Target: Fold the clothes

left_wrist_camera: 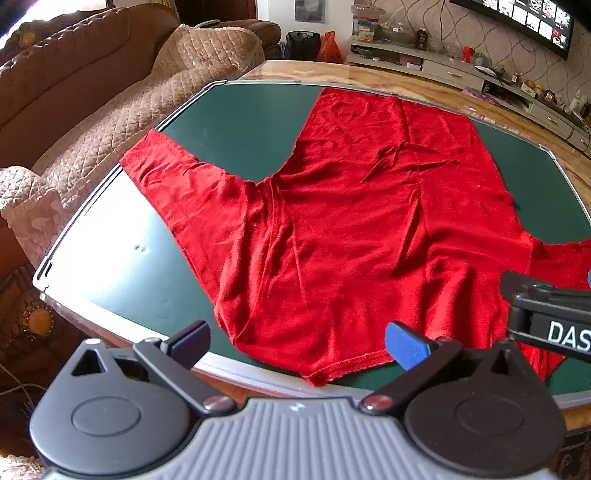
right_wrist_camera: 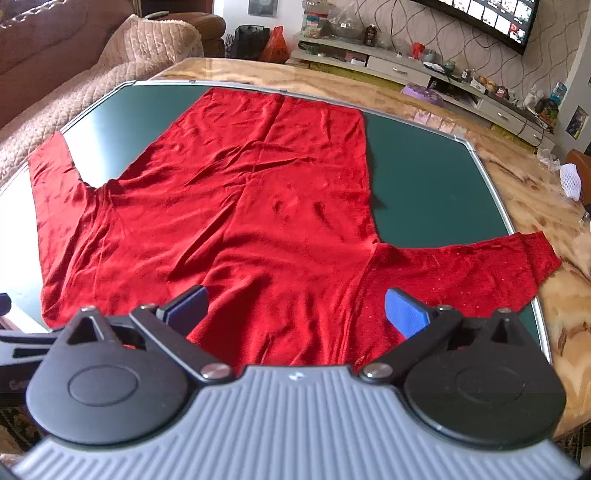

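Flat on the green table mat (right_wrist_camera: 424, 177), the crumpled red long-sleeved shirt (right_wrist_camera: 240, 206) lies spread; my left gripper (left_wrist_camera: 297, 345) and right gripper (right_wrist_camera: 295, 310) gape empty near its collar end, so I'd pinch one layer only.

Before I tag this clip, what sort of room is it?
Most likely a home living room: a brown sofa, a wall television above a low cabinet, and a red shirt spread on a table.

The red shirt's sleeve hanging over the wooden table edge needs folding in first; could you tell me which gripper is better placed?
The right gripper: it hovers open beside that sleeve of the red shirt. The left gripper is over the opposite shoulder.
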Demonstrator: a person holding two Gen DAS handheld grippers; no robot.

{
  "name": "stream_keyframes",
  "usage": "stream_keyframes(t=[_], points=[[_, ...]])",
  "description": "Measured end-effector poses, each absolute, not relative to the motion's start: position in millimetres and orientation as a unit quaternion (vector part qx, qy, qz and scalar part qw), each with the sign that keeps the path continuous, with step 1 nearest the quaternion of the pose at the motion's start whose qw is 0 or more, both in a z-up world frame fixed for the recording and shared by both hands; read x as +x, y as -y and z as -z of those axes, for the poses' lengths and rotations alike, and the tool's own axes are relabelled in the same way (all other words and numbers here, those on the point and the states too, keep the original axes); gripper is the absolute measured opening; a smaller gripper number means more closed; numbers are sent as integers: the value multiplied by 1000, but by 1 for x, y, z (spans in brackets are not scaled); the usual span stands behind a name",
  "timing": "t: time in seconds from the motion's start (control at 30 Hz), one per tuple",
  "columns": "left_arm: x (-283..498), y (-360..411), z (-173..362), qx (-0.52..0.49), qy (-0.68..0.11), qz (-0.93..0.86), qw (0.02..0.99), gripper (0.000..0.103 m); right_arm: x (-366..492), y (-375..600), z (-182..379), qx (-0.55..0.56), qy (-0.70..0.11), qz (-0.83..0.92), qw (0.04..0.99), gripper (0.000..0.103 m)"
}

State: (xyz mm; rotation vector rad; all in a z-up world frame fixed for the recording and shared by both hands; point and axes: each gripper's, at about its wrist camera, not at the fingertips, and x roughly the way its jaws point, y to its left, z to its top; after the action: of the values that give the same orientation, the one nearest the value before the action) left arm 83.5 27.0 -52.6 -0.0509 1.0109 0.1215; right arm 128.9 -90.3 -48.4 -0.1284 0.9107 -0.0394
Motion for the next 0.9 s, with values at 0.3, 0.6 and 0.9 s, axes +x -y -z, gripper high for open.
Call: stream_keyframes(t=[0.3, 0.6, 0.9], points=[[89, -42, 62, -25, -487, -62, 871, 103, 140, 72, 58, -69, -449, 22, 891, 103], [95, -52, 68, -27, -490, -61, 869, 103, 152, 57, 65, -80, -456, 23, 886, 103], [102, -62, 74, -31, -493, -58, 868, 103, 158, 42, 71, -93, -461, 24, 882, 103]])
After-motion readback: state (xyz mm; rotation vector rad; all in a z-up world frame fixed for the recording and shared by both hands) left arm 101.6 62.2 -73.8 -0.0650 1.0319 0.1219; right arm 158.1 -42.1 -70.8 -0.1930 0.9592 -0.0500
